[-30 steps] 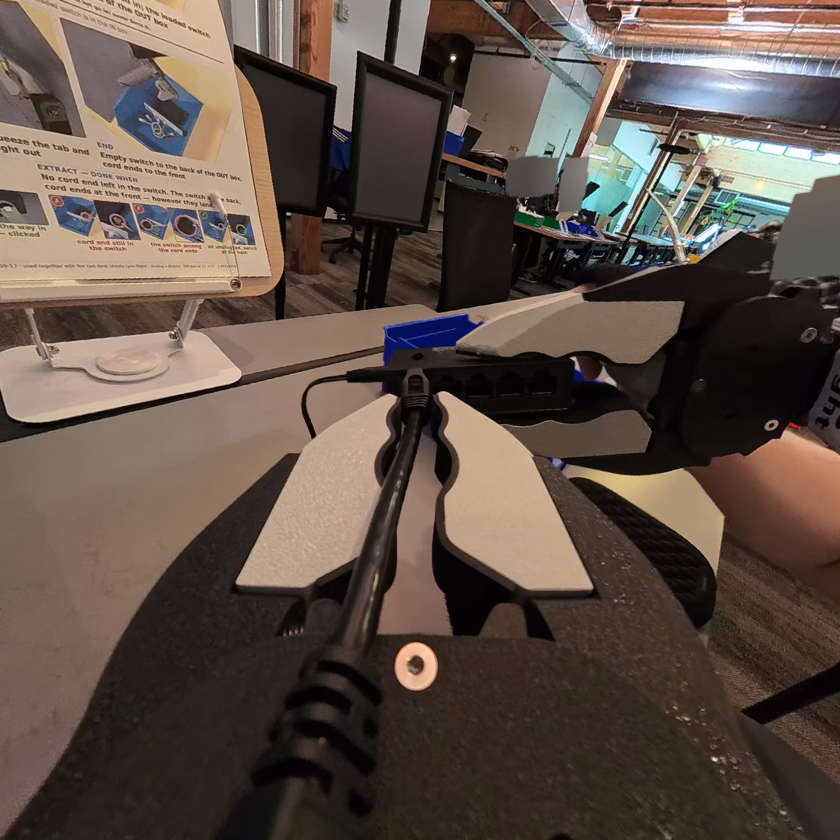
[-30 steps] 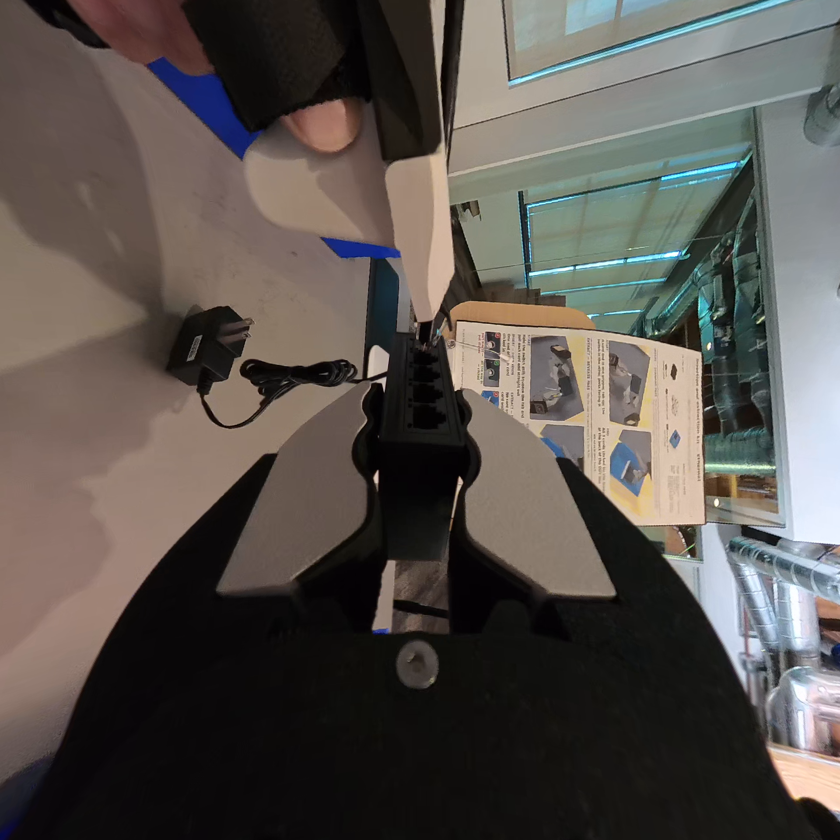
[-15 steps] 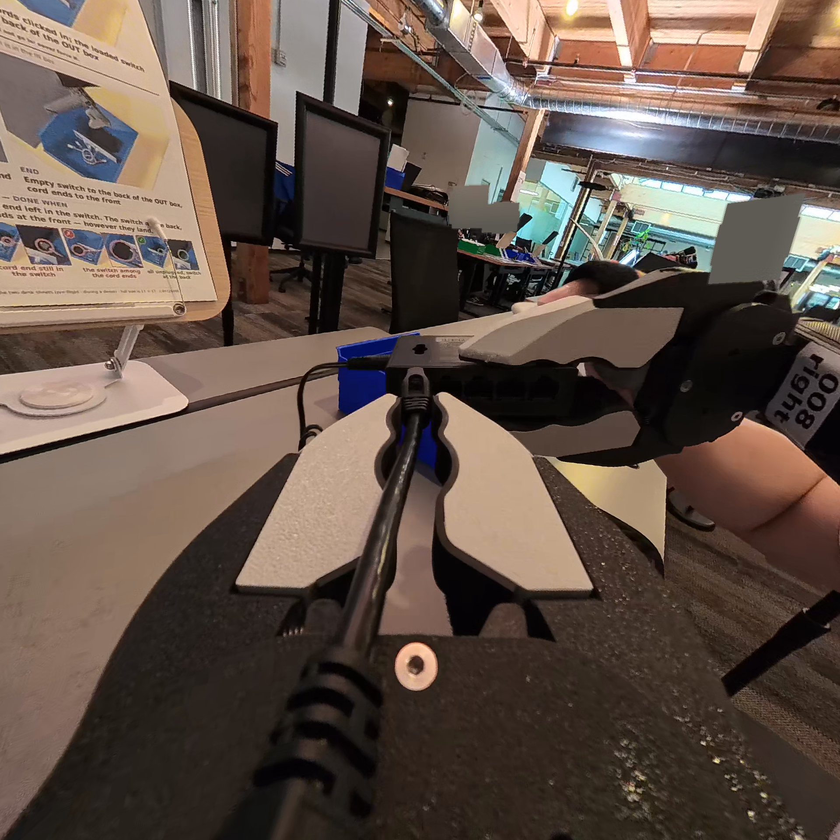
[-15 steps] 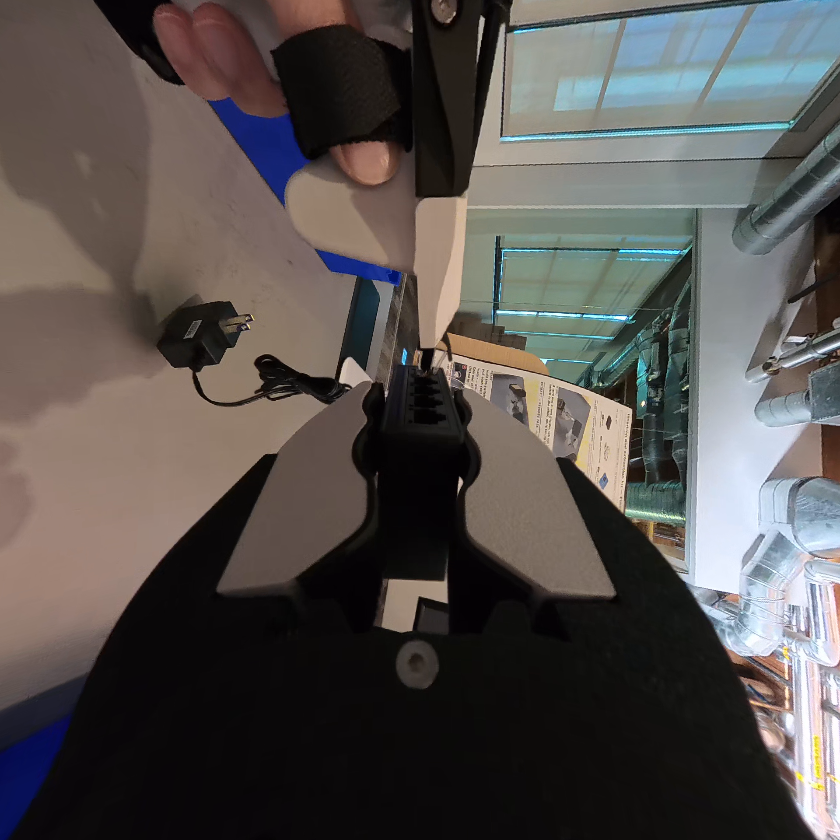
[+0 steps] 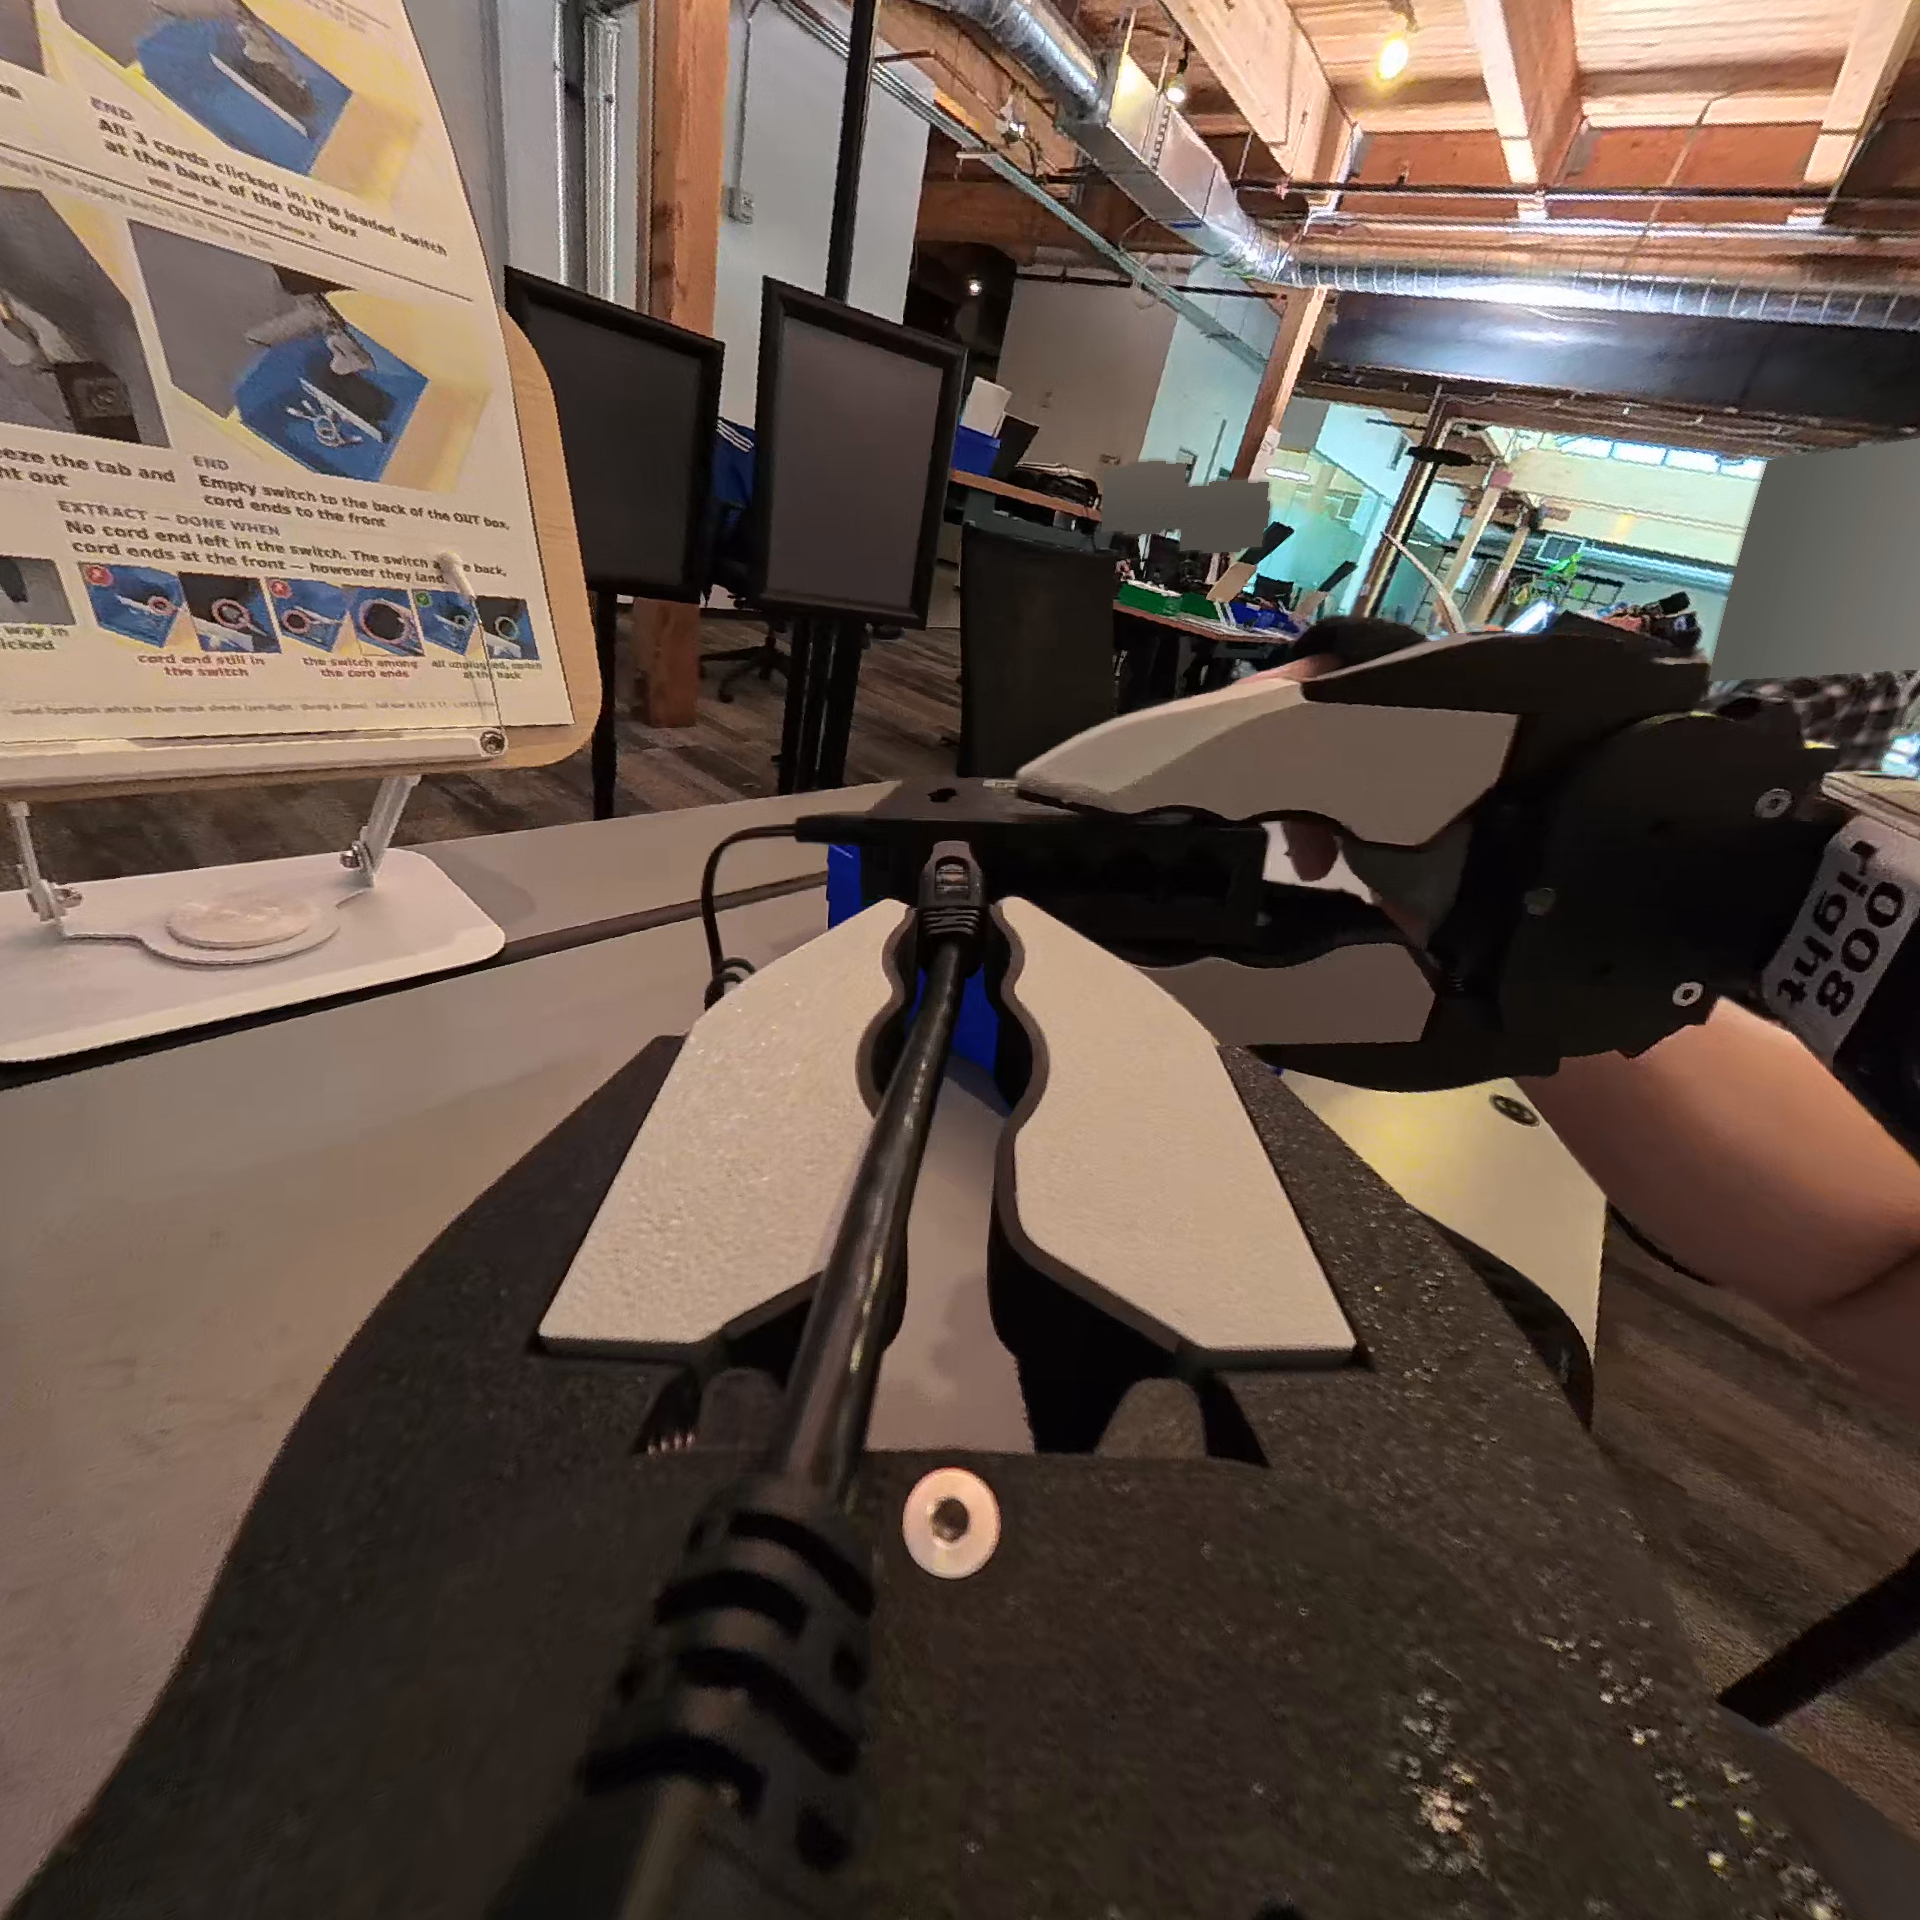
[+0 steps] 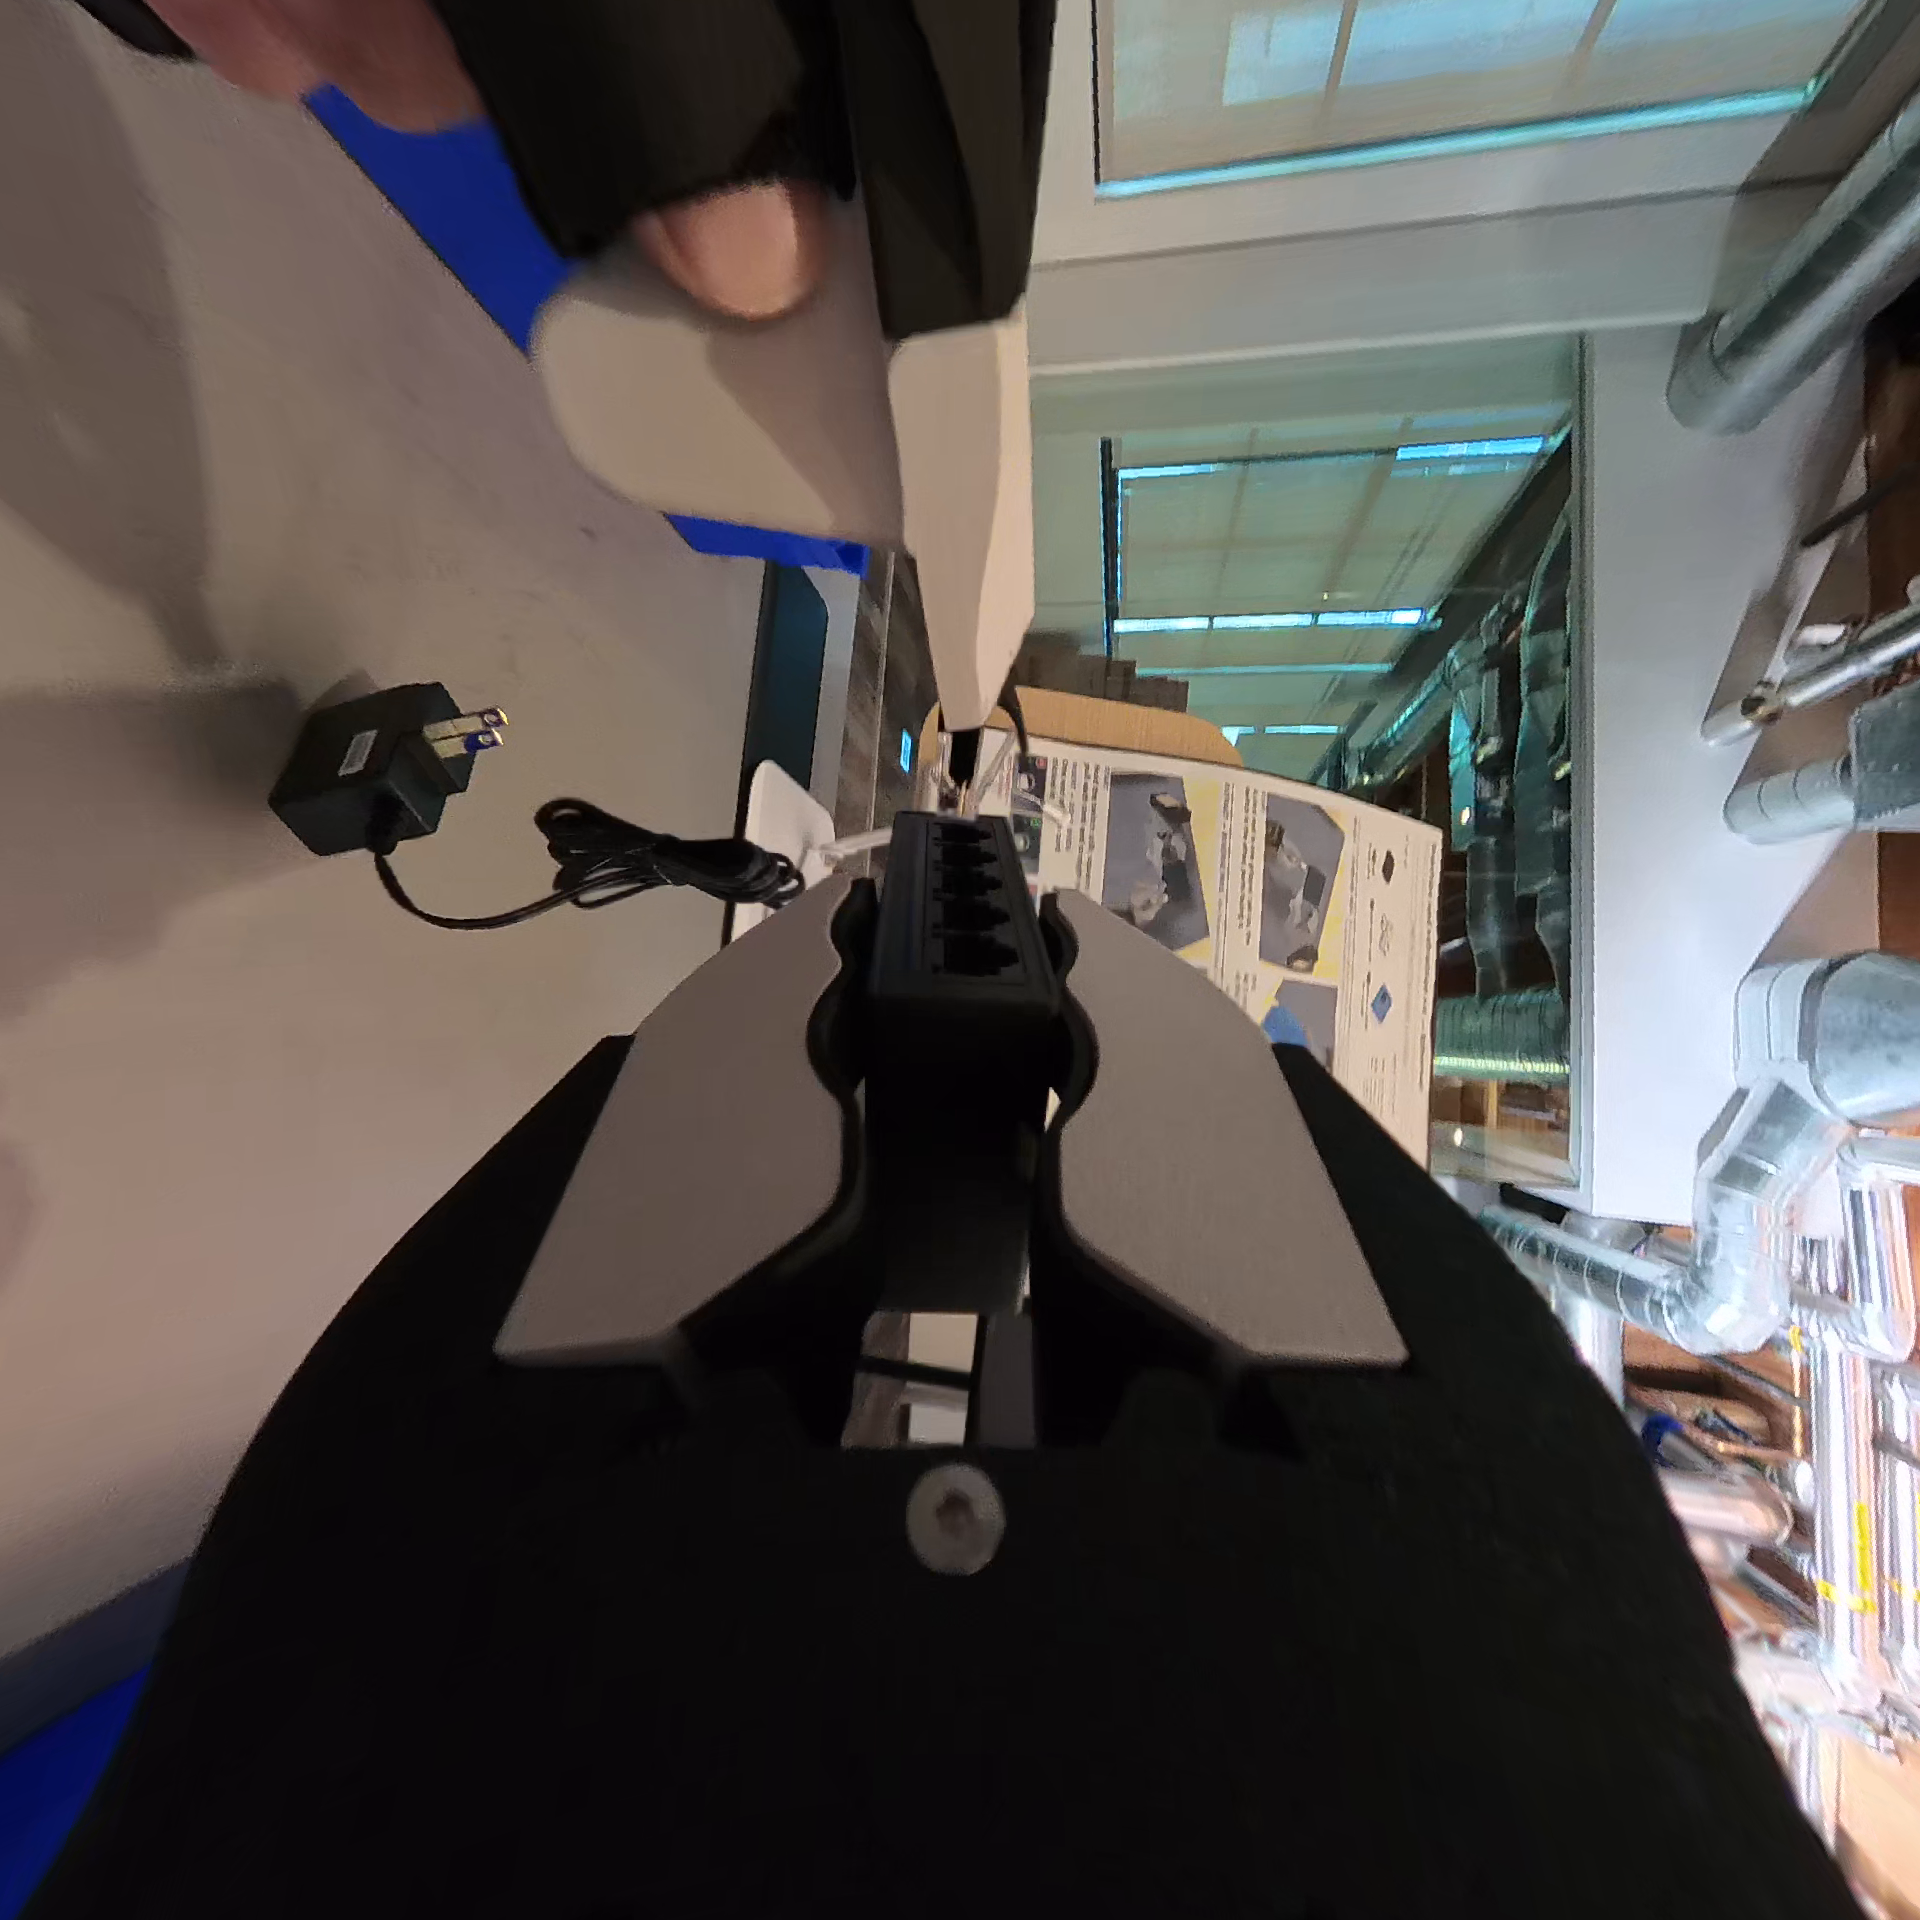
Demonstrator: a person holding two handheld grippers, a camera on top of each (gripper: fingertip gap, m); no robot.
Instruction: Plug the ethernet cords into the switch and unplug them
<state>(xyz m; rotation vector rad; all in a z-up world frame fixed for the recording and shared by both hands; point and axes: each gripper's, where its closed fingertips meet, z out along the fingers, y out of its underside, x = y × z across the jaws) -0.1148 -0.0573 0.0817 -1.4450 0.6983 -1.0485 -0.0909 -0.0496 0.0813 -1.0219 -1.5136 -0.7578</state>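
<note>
My right gripper [image 6: 954, 904] is shut on a black network switch [image 6: 961, 935] and holds it above the table, its row of ports facing the left gripper. In the left wrist view the switch [image 5: 1091, 862] sits between the right gripper's [image 5: 1122, 883] fingers. My left gripper [image 5: 951, 920] is shut on a black ethernet cord [image 5: 904, 1101] just behind its plug [image 5: 951, 883], at the switch's end port. In the right wrist view the clear plug tip [image 6: 961, 779] shows just outside that port, below the left gripper [image 6: 961, 727].
The switch's black power adapter [image 6: 374, 764] and its bundled cable [image 6: 644, 862] lie on the grey table [image 5: 208, 1195]. A blue bin [image 5: 862, 894] stands behind the switch. An instruction board on a white stand [image 5: 260, 416] is at the far left. Left and right tips are no more than a few centimetres apart.
Both grippers have shifted together over the table. The left fingertips were right at the switch's end port; now the clear plug tip shows between them and the port.
</note>
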